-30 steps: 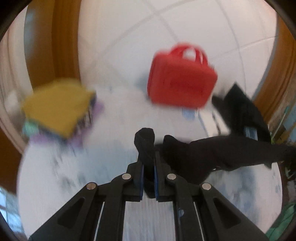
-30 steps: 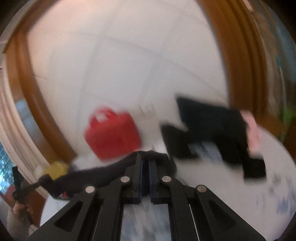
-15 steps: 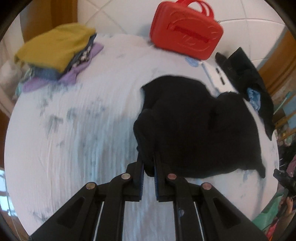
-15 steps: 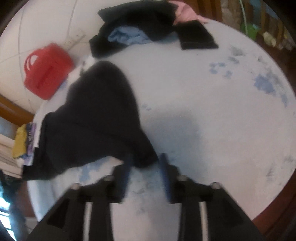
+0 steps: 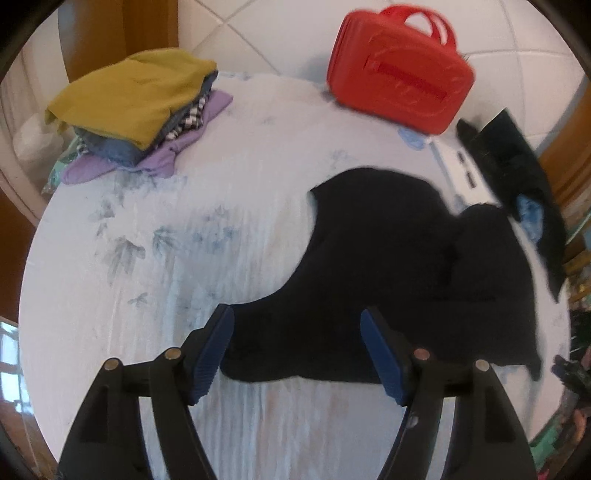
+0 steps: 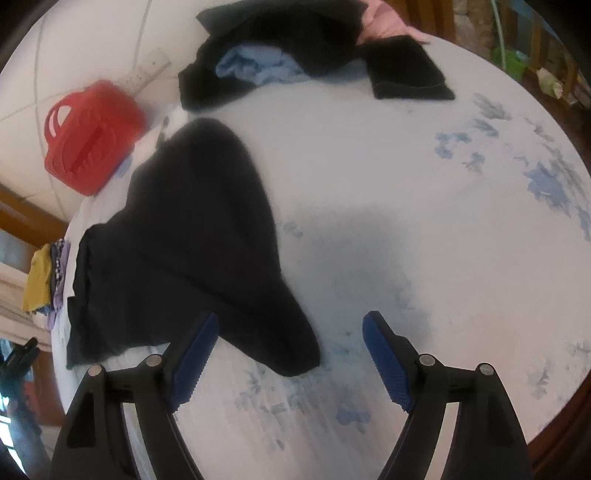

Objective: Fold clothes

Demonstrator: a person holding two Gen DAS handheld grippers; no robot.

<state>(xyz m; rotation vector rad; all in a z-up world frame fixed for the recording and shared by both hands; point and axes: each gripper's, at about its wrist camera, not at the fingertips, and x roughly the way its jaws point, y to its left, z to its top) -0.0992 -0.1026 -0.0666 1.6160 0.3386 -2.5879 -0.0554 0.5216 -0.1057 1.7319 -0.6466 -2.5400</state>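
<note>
Black garment [image 5: 388,280] reads as one dark mass, folds and seams hard to make out, can't tell what kind of clothing it is. Far edge in the right wrist view is blurred. A second dark heap [image 6: 280,48] at the far side of the table is partly cut off by the frame, with a light blue piece [image 6: 255,68] and a bit of pink [image 6: 384,22] tucked in it; a flat black folded piece [image 6: 406,72] lies just beside.

The garment lies loose and rumpled on the round table [image 5: 155,229], spread flat, matte soft knit look, lobed outline with one tapering end [image 6: 291,350].

Left gripper [image 5: 297,352] is spread wide, blue ribbed pads [image 5: 212,354] either side of the garment's near edge, not gripping it. Right gripper [image 6: 290,356] is also spread wide, tapering end lying between its fingers, no pinch.

Tablecloth is white, crinkled, faded blue leaf print. Stack of folded clothes [image 5: 136,110] at far left: mustard on top, checked, denim blue, lilac below. Red hard-shell case [image 5: 399,70] with handles at the far edge, glossy. White power strip [image 6: 147,70] on the tiled floor beyond
</note>
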